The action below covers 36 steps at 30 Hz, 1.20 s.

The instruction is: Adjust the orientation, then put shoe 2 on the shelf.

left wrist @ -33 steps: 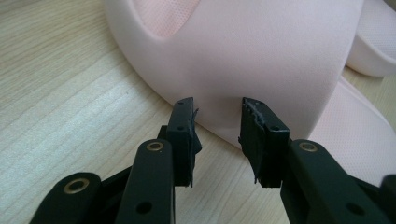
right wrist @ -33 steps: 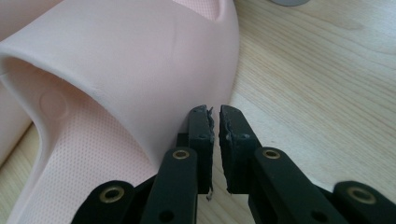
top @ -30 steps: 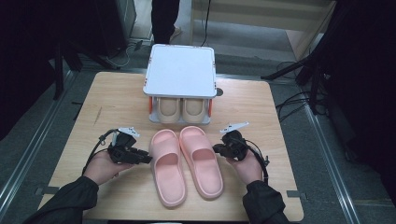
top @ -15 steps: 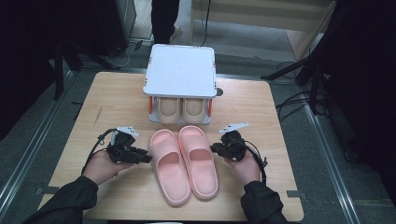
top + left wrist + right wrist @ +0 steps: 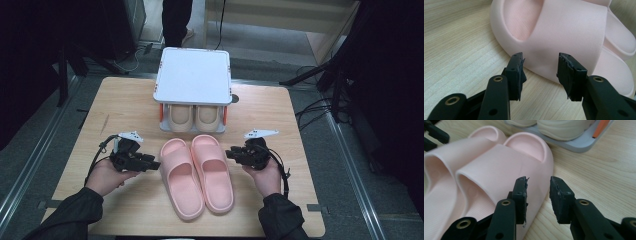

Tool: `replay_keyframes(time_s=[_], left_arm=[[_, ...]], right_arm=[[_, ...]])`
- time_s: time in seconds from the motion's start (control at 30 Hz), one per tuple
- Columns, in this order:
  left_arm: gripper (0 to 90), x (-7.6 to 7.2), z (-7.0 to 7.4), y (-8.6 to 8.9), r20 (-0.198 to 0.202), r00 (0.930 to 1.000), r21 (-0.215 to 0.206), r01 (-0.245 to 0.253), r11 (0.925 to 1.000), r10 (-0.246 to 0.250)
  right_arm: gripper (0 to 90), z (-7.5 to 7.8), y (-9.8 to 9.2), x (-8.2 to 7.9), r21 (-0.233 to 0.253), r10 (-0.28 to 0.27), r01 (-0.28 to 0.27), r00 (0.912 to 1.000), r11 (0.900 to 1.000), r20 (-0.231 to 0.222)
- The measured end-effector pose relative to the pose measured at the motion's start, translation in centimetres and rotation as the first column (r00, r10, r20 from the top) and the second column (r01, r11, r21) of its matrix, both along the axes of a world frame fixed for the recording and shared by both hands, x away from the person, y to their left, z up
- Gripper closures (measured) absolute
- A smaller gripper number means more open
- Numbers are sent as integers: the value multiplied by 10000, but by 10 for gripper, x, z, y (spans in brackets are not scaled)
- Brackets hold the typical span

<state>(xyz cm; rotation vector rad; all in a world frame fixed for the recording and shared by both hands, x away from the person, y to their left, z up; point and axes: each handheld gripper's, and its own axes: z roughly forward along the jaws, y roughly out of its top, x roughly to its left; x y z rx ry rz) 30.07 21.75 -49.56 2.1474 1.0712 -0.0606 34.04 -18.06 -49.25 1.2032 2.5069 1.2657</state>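
On table (image 5: 125, 100) centre: two pink slippers (image 5: 197, 175) side by side, toes toward white shoe rack (image 5: 194, 75) holding beige pair (image 5: 192, 117). Left gripper (image 5: 152, 164) just beside left slipper, jaws apart, empty. Right gripper (image 5: 231, 152) just beside right slipper, jaws apart, empty. Nothing between jaws and slippers.

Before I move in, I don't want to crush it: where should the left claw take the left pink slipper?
Probably at the outer side of the strap on the left pink slipper, coming in from its left, where the left claw sits, jaws open. The strap arches over a hollow, so one jaw could go under and one over. The other slipper blocks the inner side.
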Motion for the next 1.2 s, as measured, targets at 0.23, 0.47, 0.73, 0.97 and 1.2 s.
replay_keyframes(time_s=[0.23, 0.47, 0.73, 0.97, 1.2], left_arm=[[545, 0, 2, 2, 56, 9999, -32, -97, 9999, 97], [532, 5, 5, 4, 244, 9996, -62, -155, 9999, 156], [597, 28, 7, 9, 435, 9978, -172, -495, 9986, 502], [657, 42, 8, 7, 569, 9967, -328, -553, 9979, 571], [652, 51, -6, -3, 324, 9987, -49, -390, 9992, 392]], right_arm=[[650, 4, -2, 0, 740, 39, -25, 9998, 9973, -182], [582, 12, 1, -10, 1141, -402, 407, 9992, 9926, -70], [528, 22, 11, -35, 1124, -238, 174, 9982, 9935, 554], [526, 26, 25, -58, 636, 77, -145, 9943, 9979, 1060], [513, 22, 34, -81, 520, 126, -194, 9917, 9985, 1278]])
